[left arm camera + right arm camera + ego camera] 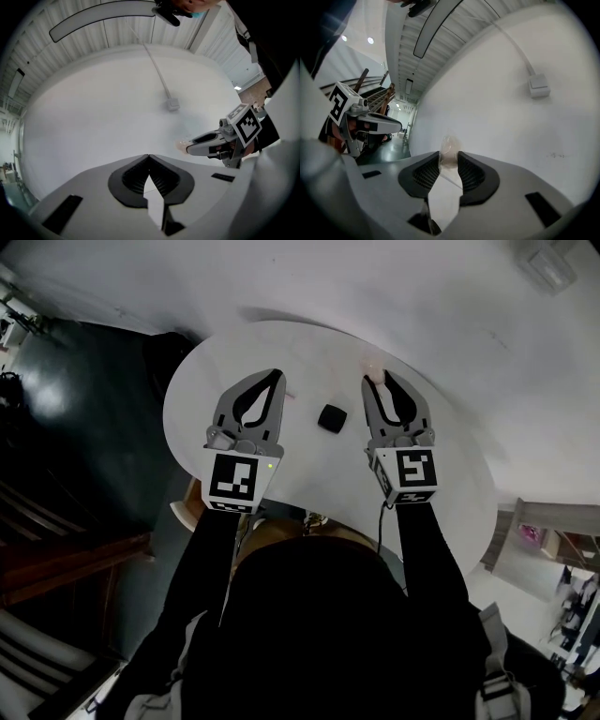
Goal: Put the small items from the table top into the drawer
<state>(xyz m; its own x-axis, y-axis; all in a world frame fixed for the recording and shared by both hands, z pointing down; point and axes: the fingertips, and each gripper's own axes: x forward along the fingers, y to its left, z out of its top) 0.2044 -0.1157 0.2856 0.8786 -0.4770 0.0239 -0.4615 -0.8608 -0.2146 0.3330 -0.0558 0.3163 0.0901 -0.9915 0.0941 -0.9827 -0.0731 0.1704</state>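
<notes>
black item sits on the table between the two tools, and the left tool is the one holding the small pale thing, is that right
Not quite. The right tool holds the small pale thing, as the right gripper view shows; the left tool is shut with nothing in it. The black item does sit on the table between the two tools.

1. Black item (pixel 331 418): small, squarish with rounded corners, lying flat near the middle of the round white counter (pixel 211 376).
2. Translucent piece (pixel 449 149): small, pale pinkish, upright, pinched at the tips of the right claw (pixel 378 381), over the counter's far edge.
</notes>
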